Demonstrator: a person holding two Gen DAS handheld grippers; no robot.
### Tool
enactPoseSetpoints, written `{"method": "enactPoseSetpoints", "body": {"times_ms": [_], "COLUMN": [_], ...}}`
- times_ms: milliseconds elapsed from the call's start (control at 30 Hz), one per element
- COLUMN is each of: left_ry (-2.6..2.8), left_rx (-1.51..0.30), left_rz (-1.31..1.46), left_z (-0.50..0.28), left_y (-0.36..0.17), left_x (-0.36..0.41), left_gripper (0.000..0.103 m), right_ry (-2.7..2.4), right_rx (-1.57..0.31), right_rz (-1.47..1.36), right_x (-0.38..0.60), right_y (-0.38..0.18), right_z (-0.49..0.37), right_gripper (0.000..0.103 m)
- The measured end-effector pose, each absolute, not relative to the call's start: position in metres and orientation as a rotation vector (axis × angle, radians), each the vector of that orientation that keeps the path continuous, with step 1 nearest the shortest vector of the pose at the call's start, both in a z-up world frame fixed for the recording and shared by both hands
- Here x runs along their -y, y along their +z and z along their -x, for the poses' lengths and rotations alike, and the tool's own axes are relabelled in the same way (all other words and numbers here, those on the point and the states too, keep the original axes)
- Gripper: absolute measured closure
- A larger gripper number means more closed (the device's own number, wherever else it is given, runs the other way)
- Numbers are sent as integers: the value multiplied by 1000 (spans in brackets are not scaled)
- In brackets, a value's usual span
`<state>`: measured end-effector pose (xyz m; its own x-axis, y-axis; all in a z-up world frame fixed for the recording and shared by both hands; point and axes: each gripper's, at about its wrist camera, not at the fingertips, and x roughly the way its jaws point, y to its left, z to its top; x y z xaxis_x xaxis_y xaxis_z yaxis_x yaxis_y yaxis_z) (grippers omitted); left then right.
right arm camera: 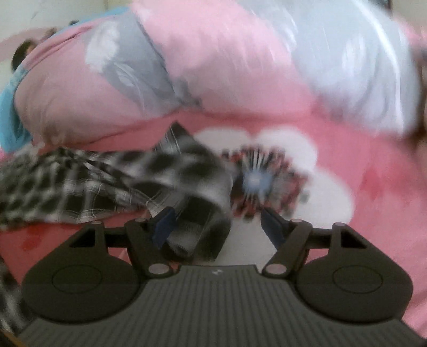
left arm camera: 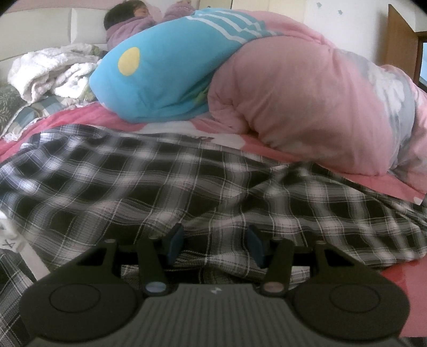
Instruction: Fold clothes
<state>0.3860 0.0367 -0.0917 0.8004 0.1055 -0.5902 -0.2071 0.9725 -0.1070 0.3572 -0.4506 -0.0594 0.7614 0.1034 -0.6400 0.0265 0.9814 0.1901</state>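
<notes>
- Folding is under way on the bed (left arm camera: 80,117): the checked black-and-white garment (left arm camera: 165,186) lies spread over the pink sheet, rumpled, with ridges running across it.
- My left hand-held gripper (left arm camera: 214,244) hovers low over the near part of that cloth, jaws partly apart with fabric showing below and between them; I see no pad pressing on it, so I judge it is holding nothing.
- My right hand-held gripper (right arm camera: 216,227) stands with jaws wide, out by the garment's end, where a loose flap or sleeve (right arm camera: 197,213) sits between the fingers, close against the left-hand pad. The right wrist view is smeared, so I cannot tell whether the cloth touches the pad or just hangs beside it.
- Risk: if the flap snags on that pad as I draw away, it could drag along and undo the fold.
- Risk: closing the left jaws here could pinch two layers at once, since the wrinkles hide where the edge lies, and lifting would bunch the cloth instead of turning it over cleanly.
- Risk: the rolled pink quilt (left arm camera: 307,101) and the blue cushion (left arm camera: 165,72) lie right along the far edge of the garment; a fold carried that way could catch on them or tuck beneath.
- A person (left arm camera: 125,18) lies at the head of the bed, well apart from the cloth, so I would keep wide swings away from there.
</notes>
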Motion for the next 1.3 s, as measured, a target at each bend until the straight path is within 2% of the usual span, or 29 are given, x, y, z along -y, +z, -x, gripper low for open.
{"method": "enactPoseSetpoints", "body": {"times_ms": [67, 133, 167, 200, 300, 433, 600, 767, 833, 867, 900, 967, 1067, 1200, 1300], "left_ry": [168, 168, 168, 167, 164, 162, 162, 164, 165, 165, 166, 167, 169, 170, 171], "left_rx": [-622, -623, -623, -622, -622, -622, -622, -623, -623, -623, -623, -623, -622, -622, -622], "left_rz": [171, 172, 174, 178, 193, 204, 211, 212, 211, 211, 211, 210, 205, 202, 198], "left_z": [-386, -387, -387, -387, -385, -385, -383, -384, -385, -385, -385, -385, -385, -384, -384], "left_y": [-92, -91, -91, -91, -91, -90, -90, -90, -90, -90, -90, -90, -91, -91, -91], "left_x": [-37, -37, -37, -38, -40, -42, -42, -43, -43, -43, -43, -43, -42, -43, -42], "left_gripper": [50, 50, 50, 50, 50, 50, 50, 50, 50, 50, 50, 50, 50, 50, 50], "right_ry": [71, 67, 51, 36, -29, -88, -115, -107, -120, -132, -147, -160, -153, -138, -126], "right_rx": [-732, -704, -701, -697, -606, -453, -372, -521, -629, -672, -705, -728, -681, -608, -647], "right_rz": [-323, -322, -287, -252, -119, 210, 526, 608, 577, 554, 514, 364, 74, -293, -509], "right_x": [455, 450, 447, 443, 435, 403, 366, 364, 377, 384, 393, 414, 450, 496, 518], "right_y": [-73, -76, -74, -71, -40, 21, 62, 38, 16, 6, 0, -4, 6, 9, -12], "right_z": [-359, -353, -353, -353, -350, -343, -361, -424, -449, -459, -466, -469, -454, -410, -386], "right_gripper": [31, 42, 84, 97, 97, 97, 96, 94, 80, 65, 51, 40, 32, 29, 32]}}
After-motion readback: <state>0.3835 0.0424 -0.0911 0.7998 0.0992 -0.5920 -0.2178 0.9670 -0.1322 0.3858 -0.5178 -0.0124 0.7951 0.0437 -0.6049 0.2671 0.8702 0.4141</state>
